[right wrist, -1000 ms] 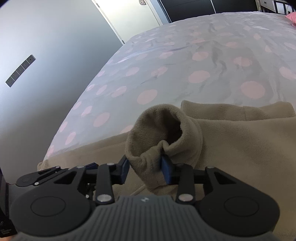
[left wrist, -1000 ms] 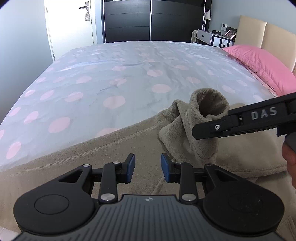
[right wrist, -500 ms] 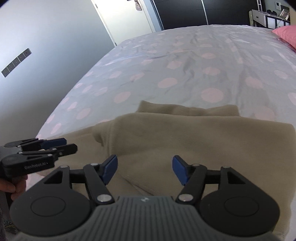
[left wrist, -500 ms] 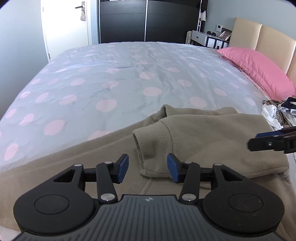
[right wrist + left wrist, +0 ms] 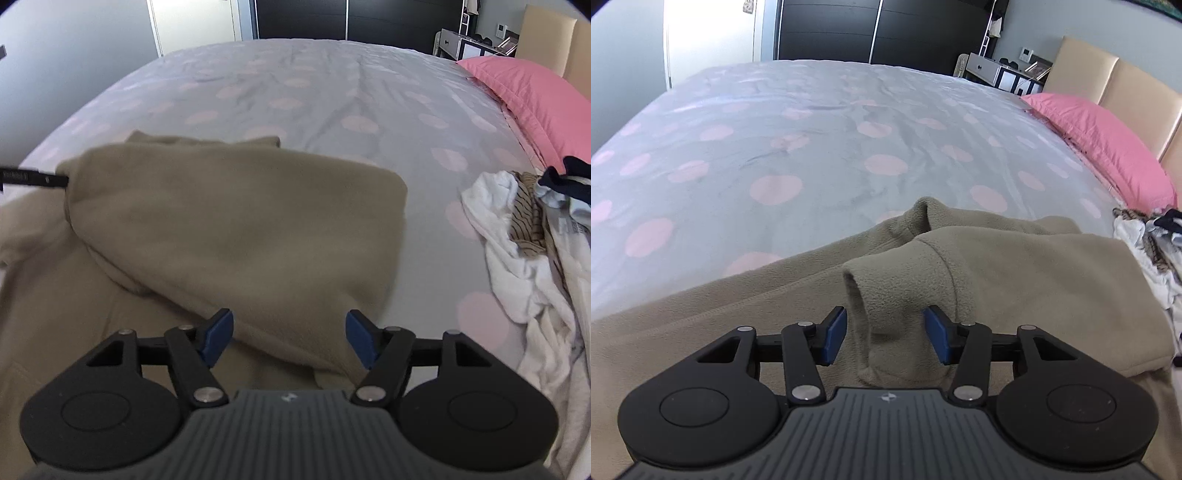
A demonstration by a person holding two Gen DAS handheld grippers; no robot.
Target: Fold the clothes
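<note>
Beige fleece (image 5: 1015, 273) lies folded on bed (image 5: 812, 155). Its cuff sits between left hand-held gripper (image 5: 884, 334) pads, untouched. Right hand-held gripper (image 5: 290, 339) opening, poised over the fleece's near edge.

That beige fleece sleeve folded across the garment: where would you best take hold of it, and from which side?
Probably at the cuff end of the sleeve, where the fleece bunches into a thick raised fold. Come from above and the near side, as the left tongs do now, open with the cuff between them. Elsewhere the beige fleece garment lies flat, offering less to pinch.
</note>
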